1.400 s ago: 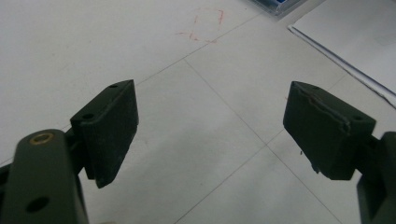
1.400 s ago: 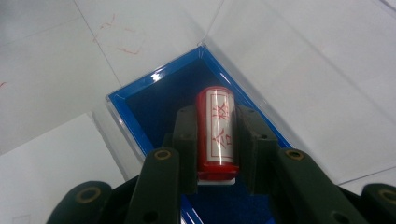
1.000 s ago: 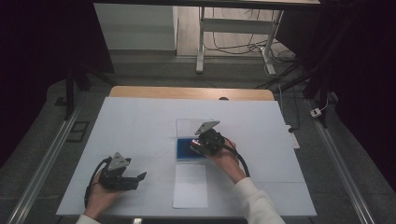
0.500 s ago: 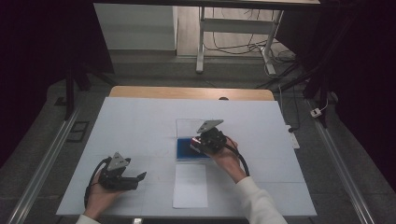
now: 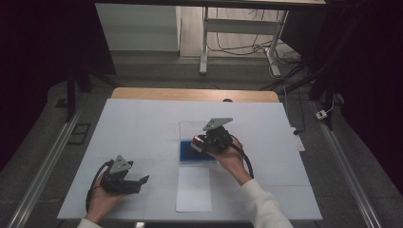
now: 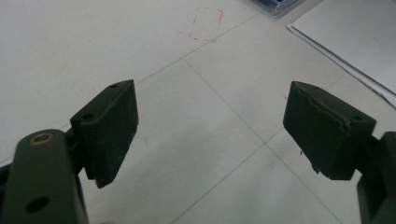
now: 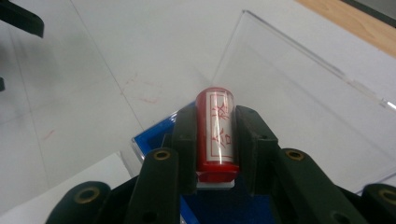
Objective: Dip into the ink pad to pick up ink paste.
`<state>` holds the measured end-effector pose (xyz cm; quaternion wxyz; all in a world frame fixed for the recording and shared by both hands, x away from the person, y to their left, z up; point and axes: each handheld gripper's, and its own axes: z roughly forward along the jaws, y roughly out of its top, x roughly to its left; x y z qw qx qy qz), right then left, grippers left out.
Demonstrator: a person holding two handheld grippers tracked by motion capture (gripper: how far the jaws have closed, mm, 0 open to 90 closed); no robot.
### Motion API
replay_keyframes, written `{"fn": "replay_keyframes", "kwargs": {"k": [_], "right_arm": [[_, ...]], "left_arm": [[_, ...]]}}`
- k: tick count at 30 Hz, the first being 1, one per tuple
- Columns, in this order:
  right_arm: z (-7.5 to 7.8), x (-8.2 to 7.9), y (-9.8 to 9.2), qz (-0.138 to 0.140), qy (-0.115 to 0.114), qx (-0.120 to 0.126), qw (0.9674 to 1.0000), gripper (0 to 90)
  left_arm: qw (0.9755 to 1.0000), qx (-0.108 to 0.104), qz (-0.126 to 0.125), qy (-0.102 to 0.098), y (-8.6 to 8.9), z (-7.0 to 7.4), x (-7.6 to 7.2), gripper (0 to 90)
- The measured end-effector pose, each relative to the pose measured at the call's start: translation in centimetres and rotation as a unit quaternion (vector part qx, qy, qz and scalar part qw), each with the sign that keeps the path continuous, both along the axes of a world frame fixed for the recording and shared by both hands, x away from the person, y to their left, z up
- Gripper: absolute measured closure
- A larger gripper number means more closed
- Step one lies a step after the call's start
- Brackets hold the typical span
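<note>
Your right gripper [image 7: 212, 140] is clamped on a red stamp [image 7: 215, 133], a short red cylinder with a white label of red characters; both black jaws press its sides, in the lower middle of the right gripper view. In the high view this gripper [image 5: 202, 144] sits just right of centre, held over the blue ink pad case [image 5: 196, 153].

That case is the container to mind. Its blue tray [image 7: 149, 142] lies low in the right gripper view, directly under and behind the stamp, and its clear lid [image 7: 299, 93] stands swung open, filling the upper right of that frame. You cannot tell from these frames whether the stamp's face touches the blue pad or hangs just above it. Nothing else shows inside the tray.

Below the case in the high view, a white sheet of paper [image 5: 194, 188] lies flat on the white table cover [image 5: 142, 123], its top edge just beside the case.

Your left gripper [image 6: 210, 130] has its jaws wide apart with nothing between them, only bare table cover. In the high view it [image 5: 138, 183] rests at lower left, well apart from the case.
</note>
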<state>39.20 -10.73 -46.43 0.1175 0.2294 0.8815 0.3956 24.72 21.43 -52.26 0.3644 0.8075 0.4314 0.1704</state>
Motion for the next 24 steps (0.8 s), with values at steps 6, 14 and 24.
{"fn": "replay_keyframes", "kwargs": {"k": [6,14,24], "right_arm": [[-0.1,0.3,0.0,-0.006,-0.003,-0.015,0.9999,70.4],[-1.1,0.7,0.4,-0.006,0.005,-0.034,0.9994,70.4],[-1.7,0.7,0.9,-0.004,0.008,-0.049,0.9988,70.5]], "left_arm": [[1.0,0.001,-0.001,0.001,0.0,0.0,0.0,18.2],[1.0,0.003,-0.001,0.001,-0.1,-0.1,0.0,18.2],[1.0,0.003,-0.001,0.001,0.0,-0.1,0.1,18.2]]}}
